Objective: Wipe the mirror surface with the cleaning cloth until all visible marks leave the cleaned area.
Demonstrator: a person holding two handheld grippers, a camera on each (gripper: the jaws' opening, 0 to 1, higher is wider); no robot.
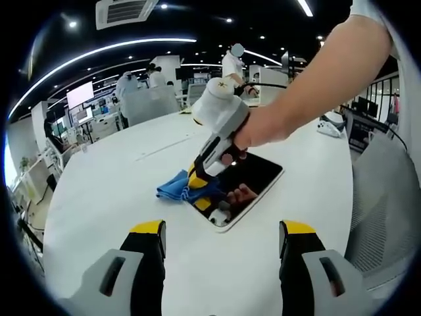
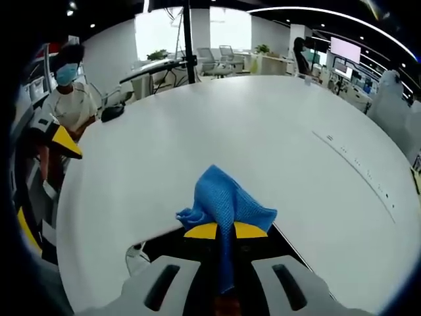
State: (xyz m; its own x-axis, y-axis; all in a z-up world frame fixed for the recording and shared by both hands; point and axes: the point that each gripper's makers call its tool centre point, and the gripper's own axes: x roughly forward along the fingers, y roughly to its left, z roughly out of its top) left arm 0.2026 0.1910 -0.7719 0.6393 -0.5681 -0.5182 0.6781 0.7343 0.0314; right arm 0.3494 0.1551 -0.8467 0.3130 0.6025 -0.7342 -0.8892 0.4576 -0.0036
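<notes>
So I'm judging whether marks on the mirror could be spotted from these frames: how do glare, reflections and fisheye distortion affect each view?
Left gripper view: the dark rectangular mirror reflects fingers and a ceiling light, hiding any marks; the white table bulges from fisheye. Right gripper view: the blue mesh cloth, clamped in the right gripper, covers the mirror's middle; the picture is sharp, the table evenly lit without harsh shadows.

Tons of open white table (image 1: 118, 178) all around; the only stuff in the way is the mirror (image 1: 253, 181) and blue cloth (image 1: 174, 187).
</notes>
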